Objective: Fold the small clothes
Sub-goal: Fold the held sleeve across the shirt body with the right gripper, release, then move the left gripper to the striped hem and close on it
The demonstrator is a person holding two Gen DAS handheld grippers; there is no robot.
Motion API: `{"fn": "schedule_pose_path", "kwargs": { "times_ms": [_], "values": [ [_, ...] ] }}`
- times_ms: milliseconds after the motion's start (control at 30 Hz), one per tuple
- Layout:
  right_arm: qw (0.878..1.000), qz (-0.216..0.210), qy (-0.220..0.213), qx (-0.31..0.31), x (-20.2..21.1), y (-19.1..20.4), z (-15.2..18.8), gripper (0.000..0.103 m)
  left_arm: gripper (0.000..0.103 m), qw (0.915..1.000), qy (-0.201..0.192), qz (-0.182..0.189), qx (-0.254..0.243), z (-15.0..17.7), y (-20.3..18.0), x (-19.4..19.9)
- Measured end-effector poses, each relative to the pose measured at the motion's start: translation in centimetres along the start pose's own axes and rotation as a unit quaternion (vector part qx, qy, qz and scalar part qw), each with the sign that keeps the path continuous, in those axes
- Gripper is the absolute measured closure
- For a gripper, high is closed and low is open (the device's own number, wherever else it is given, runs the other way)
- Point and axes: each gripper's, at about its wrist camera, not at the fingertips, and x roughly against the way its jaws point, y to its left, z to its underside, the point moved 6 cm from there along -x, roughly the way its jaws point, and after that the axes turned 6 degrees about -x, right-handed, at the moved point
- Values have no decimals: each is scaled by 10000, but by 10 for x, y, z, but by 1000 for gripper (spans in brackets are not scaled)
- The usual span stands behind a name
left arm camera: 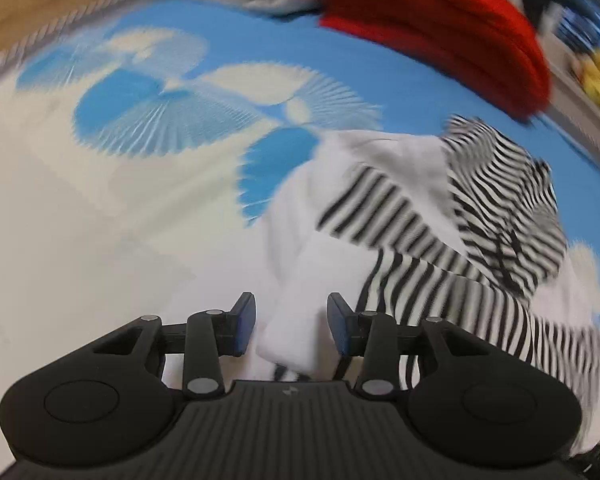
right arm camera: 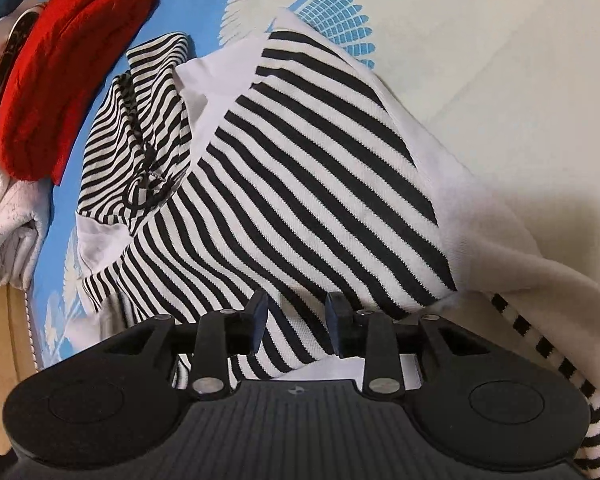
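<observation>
The left hand-held gripper (left arm camera: 291, 326) is seen with its jaws parted, and a white cuff-like end of the striped garment (left arm camera: 440, 236) is found between its blue pads (left arm camera: 246, 326). A gap is visible on each side of that white fold, so the cloth lies between the jaws without being pressed; the gripper is taken as released. Beyond and to the right of this gripper, the rest of the black-and-white striped garment is spread, with a white panel and a crumpled hood further out. The left view is blurred, so finer detail is not made out.

The right hand-held gripper (right arm camera: 297, 322) is likewise shown with its jaws apart. A corner of the striped garment (right arm camera: 300, 184) passes under and between its fingers, but whether the pads touch the cloth cannot be told with certainty; no pinch is seen. Ahead of this gripper the striped body panel is laid flat, and the hood with its dark drawstring lies ahead to the left. A striped sleeve trails off to the right, beside the gripper's body.

The garment is carried on a bed sheet (right arm camera: 520, 60) printed in blue and cream. Further away, a folded red garment (right arm camera: 60, 80) is seen at the sheet's far edge, and a pale folded cloth (right arm camera: 8, 216) lies next to it.
</observation>
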Motion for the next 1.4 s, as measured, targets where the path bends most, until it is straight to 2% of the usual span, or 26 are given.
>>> {"fn": "schedule_pose_path", "kwargs": {
  "times_ms": [100, 200, 333, 400, 433, 500, 533, 600, 700, 733, 767, 833, 867, 900, 933, 1000, 1033, 1067, 1100, 1167, 1233, 1267, 1333, 1400],
  "values": [
    [9990, 180, -180, 381, 5, 6, 2, 70, 58, 9989, 182, 400, 140, -3, 11, -4],
    [9925, 382, -517, 1043, 14, 18, 5, 69, 58, 9945, 572, 865, 175, -2, 14, -17],
    [9787, 578, -866, 1770, 20, 32, 6, 69, 58, 9935, 918, 659, 137, 8, 19, -31],
    [9710, 666, -983, 2074, 22, 38, 6, 69, 58, 9932, 948, 661, 155, 8, 20, -34],
    [9661, 727, -1039, 2250, 22, 42, 7, 69, 59, 9933, 933, 666, 137, 7, 20, -34],
    [9558, 839, -1111, 2590, 21, 48, 9, 69, 88, 9942, 831, 687, 23, 4, 20, -30],
    [9510, 893, -1135, 2733, 20, 51, 10, 68, 98, 9951, 723, 659, -132, 2, 17, -27],
    [9409, 1002, -1167, 3018, 18, 55, 14, 68, 99, 9977, 273, 454, -432, -6, 14, -11],
    [9326, 1077, -1125, 3255, 13, 59, 18, 66, 101, 9968, -360, 455, -542, -20, 9, 15],
    [9307, 1107, -1098, 3308, 11, 59, 19, 64, 101, 9967, -402, 352, -610, -21, 8, 16],
    [9292, 1144, -1082, 3343, 10, 59, 20, 63, 100, 9974, -266, 218, -627, -19, 10, 11],
    [9273, 1241, -1031, 3378, 7, 57, 21, 63, 100, 9980, 427, 47, -463, -6, 18, -11],
    [9272, 1294, -989, 3374, 5, 55, 21, 63, 100, 9974, 640, 9, -328, -2, 22, -18],
    [9283, 1333, -929, 3344, 2, 52, 20, 63, 100, 9978, 631, -30, -203, -2, 25, -17],
    [9307, 1363, -868, 3282, 0, 48, 19, 63, 100, 9988, 436, -33, -204, -6, 24, -10],
    [9345, 1375, -805, 3182, -1, 44, 17, 63, 99, 9982, -123, 69, -591, -16, 10, 10],
    [9354, 1362, -814, 3158, 0, 44, 17, 63, 95, 9958, -366, 189, -818, -19, 0, 18],
    [9356, 1350, -843, 3150, 1, 44, 16, 63, 93, 9938, -439, 320, -970, -18, -7, 21],
    [9353, 1343, -871, 3156, 3, 45, 16, 62, 93, 9926, -353, 457, -1072, -15, -14, 19],
    [9347, 1353, -893, 3162, 4, 44, 15, 62, 93, 9922, 331, 764, -931, 0, -18, -2],
    [9361, 1379, -850, 3123, 2, 40, 13, 62, 94, 9887, 1094, 779, -659, 20, -11, -27],
    [9373, 1389, -825, 3088, 1, 38, 12, 62, 94, 9897, 1019, 781, -632, 20, -10, -26],
    [9378, 1411, -816, 3066, 0, 36, 10, 62, 93, 9903, 806, 666, -921, 12, -18, -14],
    [9407, 1362, -861, 2986, 3, 36, 8, 62, 89, 9907, 388, 639, -1134, 2, -22, -2]
  ]
}}
